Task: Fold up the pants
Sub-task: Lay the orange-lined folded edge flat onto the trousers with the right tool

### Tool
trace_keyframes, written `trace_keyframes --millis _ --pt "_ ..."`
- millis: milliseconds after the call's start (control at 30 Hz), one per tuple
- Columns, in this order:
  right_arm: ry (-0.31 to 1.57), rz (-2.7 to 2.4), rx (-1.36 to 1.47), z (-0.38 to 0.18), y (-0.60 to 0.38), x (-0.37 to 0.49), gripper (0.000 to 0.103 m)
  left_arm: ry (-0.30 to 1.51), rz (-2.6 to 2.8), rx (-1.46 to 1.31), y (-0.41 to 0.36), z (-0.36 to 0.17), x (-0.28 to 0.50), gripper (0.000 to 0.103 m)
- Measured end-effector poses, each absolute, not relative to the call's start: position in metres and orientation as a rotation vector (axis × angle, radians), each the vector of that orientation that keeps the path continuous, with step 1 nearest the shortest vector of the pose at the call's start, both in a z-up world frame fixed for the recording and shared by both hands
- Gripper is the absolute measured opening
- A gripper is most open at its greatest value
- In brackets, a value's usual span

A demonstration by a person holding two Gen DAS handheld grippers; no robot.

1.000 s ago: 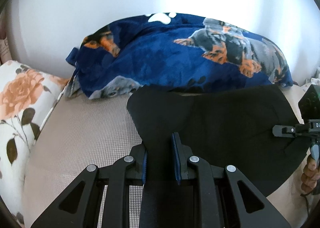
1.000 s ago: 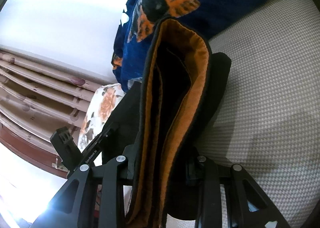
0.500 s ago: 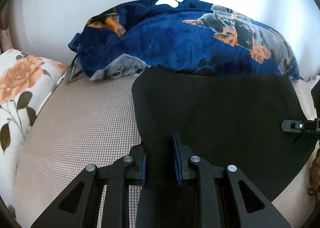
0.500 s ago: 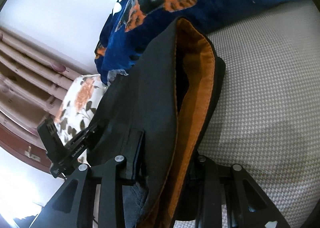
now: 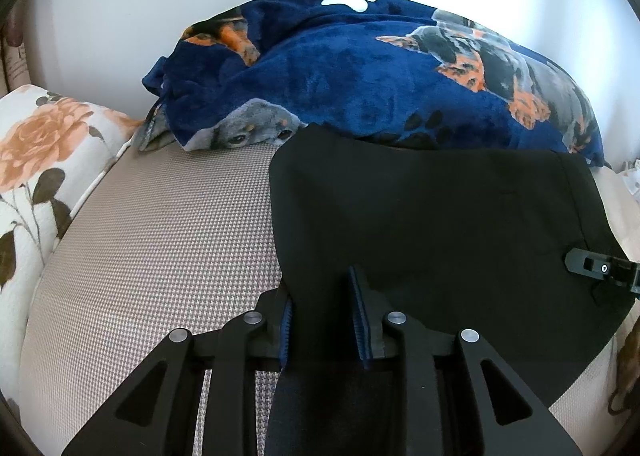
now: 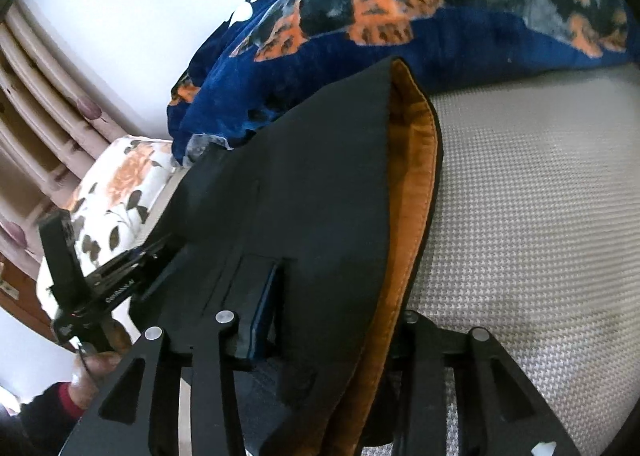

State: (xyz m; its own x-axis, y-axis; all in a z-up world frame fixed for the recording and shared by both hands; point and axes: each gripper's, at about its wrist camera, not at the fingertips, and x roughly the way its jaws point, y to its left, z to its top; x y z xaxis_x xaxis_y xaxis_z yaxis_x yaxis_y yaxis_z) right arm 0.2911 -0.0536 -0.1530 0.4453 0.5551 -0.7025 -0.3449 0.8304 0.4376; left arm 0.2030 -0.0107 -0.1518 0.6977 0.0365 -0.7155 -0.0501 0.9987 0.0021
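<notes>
Black pants (image 5: 440, 216) lie spread on the woven bed mat (image 5: 160, 236), their far edge against a blue blanket. My left gripper (image 5: 322, 296) has the near edge of the cloth between its blue pads, and its jaws are opening. The right gripper (image 5: 600, 268) shows at the pants' right edge. In the right wrist view the pants (image 6: 320, 176) show an orange waistband lining (image 6: 416, 176). My right gripper (image 6: 336, 296) holds the thick waistband, which hides its right finger; these jaws are opening too. The left gripper (image 6: 100, 276) appears at the left, held by a hand (image 6: 96, 368).
A blue dog-print blanket (image 5: 360, 76) is heaped along the white wall behind the pants. A floral pillow (image 5: 40, 156) lies at the mat's left end. Bare mat (image 6: 520, 216) stretches to the right of the waistband. Pleated curtains (image 6: 40, 96) hang at the far left.
The pants have come down and now lie flatter on the mat. The right gripper has rolled, laying the upright waistband over so its black outside faces up. Both jaws stand slightly wider.
</notes>
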Motion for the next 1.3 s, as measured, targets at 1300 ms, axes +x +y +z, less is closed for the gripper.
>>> trace_keyframes --millis 1300 --pt "0.917 0.478 0.128 -0.149 -0.041 0.284 0.052 0.787 0.078 0.009 -0.014 -0.15 0.203 0.03"
